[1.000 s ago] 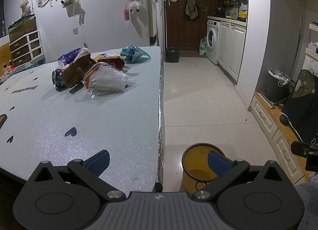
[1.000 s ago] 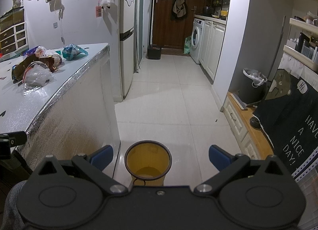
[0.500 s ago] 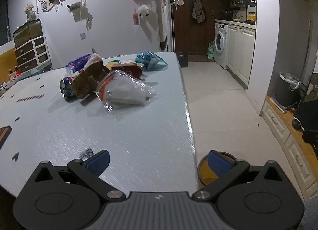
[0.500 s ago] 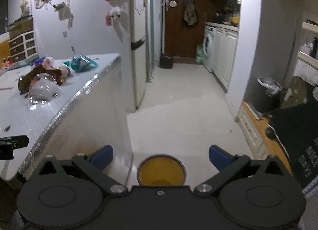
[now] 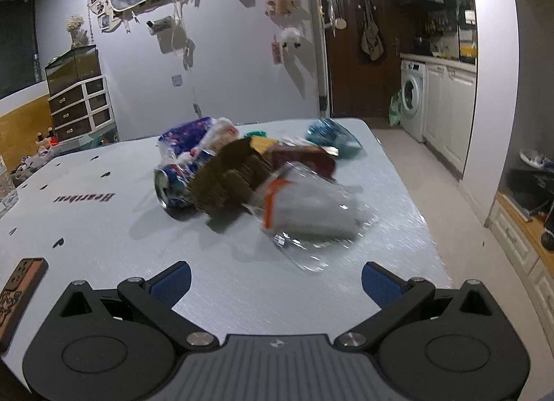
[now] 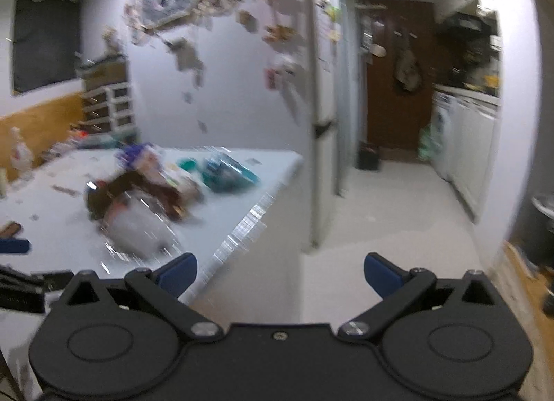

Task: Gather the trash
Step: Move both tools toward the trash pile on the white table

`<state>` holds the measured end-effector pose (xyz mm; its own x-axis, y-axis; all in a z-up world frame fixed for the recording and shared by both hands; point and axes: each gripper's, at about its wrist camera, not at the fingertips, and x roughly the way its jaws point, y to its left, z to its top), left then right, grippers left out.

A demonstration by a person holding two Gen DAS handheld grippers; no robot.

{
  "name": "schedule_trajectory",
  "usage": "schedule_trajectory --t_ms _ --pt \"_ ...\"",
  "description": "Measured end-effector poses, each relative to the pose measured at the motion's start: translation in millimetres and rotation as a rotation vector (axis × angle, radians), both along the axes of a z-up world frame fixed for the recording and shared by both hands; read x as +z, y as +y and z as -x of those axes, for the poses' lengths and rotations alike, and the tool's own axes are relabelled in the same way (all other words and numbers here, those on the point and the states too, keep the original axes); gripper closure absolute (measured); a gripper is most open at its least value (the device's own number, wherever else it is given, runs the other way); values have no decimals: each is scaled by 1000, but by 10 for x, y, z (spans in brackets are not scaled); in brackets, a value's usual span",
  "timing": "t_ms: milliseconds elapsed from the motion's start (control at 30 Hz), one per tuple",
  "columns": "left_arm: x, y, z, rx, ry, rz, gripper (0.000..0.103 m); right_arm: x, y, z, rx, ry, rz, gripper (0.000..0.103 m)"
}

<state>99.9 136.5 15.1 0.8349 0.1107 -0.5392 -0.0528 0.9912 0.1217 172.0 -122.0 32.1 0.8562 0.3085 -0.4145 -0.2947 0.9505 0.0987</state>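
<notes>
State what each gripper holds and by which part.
Nothing is held. The left gripper is open over the table, short of the clear bag. The right gripper is open too, with nothing between its fingers.

Table [image 5: 104, 228]: pale silver-grey, brushed sheen, small black heart marks, black lettering. Clear plastic bag [image 5: 308, 214]: transparent, orange-red strip, white inside. Can [image 5: 171, 186]: blue and white, silver end. Cardboard piece [image 5: 228, 179]: dark brown. Wrapper [image 5: 329, 137]: teal. Packet [image 5: 187, 136]: blue-purple, white print. Left gripper [image 5: 275, 281]: black body, blue finger pads. Right gripper [image 6: 280, 274]: same black, blue pads.
</notes>
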Motion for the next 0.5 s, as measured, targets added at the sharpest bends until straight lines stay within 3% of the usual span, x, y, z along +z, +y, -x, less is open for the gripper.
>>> schedule_trajectory --t_ms 300,400,500 --pt "35 510 -200 29 92 32 0 -57 762 -834 266 51 -71 0" --pt "51 619 -250 8 112 24 0 -212 975 -1094 352 111 -88 0" --pt "93 774 -332 -35 119 72 0 -364 1084 -1289 442 182 -134 0"
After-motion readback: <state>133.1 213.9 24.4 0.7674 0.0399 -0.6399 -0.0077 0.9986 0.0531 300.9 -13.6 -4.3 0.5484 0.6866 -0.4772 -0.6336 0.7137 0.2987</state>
